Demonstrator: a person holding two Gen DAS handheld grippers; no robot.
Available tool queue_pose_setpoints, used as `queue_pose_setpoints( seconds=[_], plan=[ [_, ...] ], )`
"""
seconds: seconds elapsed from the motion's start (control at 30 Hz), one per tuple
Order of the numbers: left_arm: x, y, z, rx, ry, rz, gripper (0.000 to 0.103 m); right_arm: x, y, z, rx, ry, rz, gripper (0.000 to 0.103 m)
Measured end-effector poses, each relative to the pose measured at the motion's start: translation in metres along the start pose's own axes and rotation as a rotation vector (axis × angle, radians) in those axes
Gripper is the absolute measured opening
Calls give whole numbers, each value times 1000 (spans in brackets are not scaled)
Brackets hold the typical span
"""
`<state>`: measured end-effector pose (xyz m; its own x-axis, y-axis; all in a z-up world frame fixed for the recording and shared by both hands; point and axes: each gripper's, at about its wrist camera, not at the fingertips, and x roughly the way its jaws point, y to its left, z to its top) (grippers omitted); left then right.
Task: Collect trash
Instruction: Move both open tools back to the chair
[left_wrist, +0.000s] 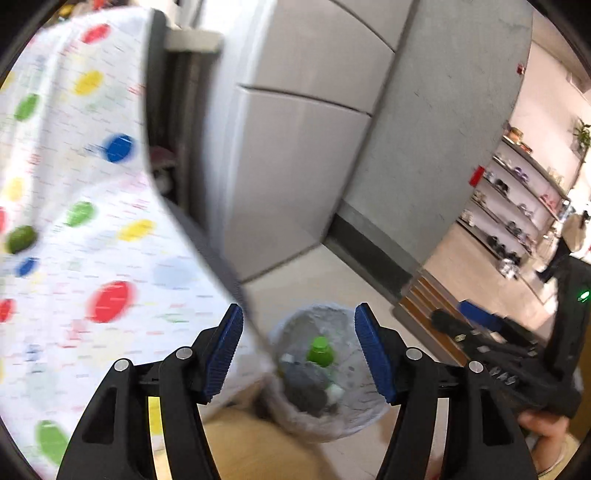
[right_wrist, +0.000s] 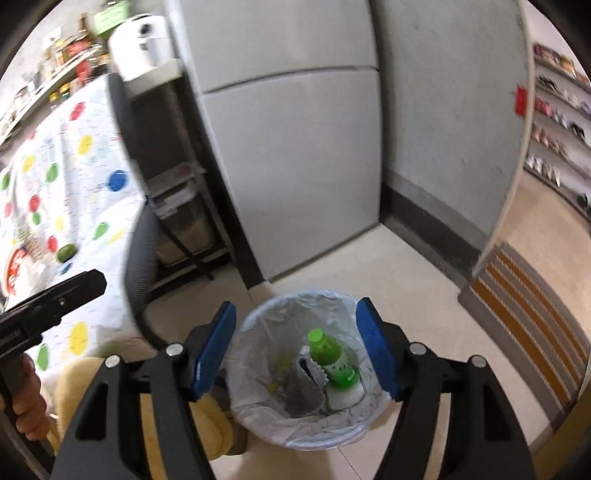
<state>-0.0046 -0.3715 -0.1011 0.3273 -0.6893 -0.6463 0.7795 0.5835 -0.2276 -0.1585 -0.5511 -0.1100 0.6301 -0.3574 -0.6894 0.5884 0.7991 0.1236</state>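
Both grippers hang over the lined trash bin at the bottom centre of each view, the left gripper and the right gripper with fingers spread wide and nothing between them. The green-capped bottle already lies inside the bin beside a grey crumpled wrapper and a white scrap.

The drop looks finished, so the sensible step is to lift clear of the liner's rim without snagging the thin plastic, then turn toward the table at the left of the frame, where a green lime-like thing sits on the dotted cloth.

A dark chair back stands between bin and table, and a pale fridge rises behind. The person's yellow-clad leg is just beside the bin.
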Motion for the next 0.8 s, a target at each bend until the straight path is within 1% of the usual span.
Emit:
queue_pose_setpoints(
  seconds=[0.07,0.13,0.2,0.33,0.37,0.47,0.53,0.57,0.67,0.73,0.8],
  plan=[
    [-18,16,-3,-4,-14,46,64,-10,19,5,-39,-19,15,67],
    [-37,33,-6,-12,-26,96,64,-16,40,12,-71,-34,47,67],
    [-63,59,-14,-24,-41,172,64,-20,68,20,-113,-49,92,67],
    [-103,109,-26,-98,-51,281,66,-19,129,30,-217,-64,166,67],
    [-113,125,-31,-122,-53,327,66,-17,143,30,-232,-58,186,67],
    [-140,163,-42,-178,-58,405,66,-7,189,27,-285,-32,244,67],
    [-156,190,-47,-225,-56,446,66,-4,215,24,-322,-24,268,67],
    [-165,207,-52,-262,-53,473,66,-4,226,24,-334,-20,273,67],
    [-181,242,-59,-328,-51,523,66,3,258,24,-365,-14,284,67],
    [-189,263,-61,-354,-59,552,66,10,273,24,-369,-3,287,67],
    [-193,276,-61,-365,-64,564,66,18,288,22,-376,13,292,67]
  ],
)
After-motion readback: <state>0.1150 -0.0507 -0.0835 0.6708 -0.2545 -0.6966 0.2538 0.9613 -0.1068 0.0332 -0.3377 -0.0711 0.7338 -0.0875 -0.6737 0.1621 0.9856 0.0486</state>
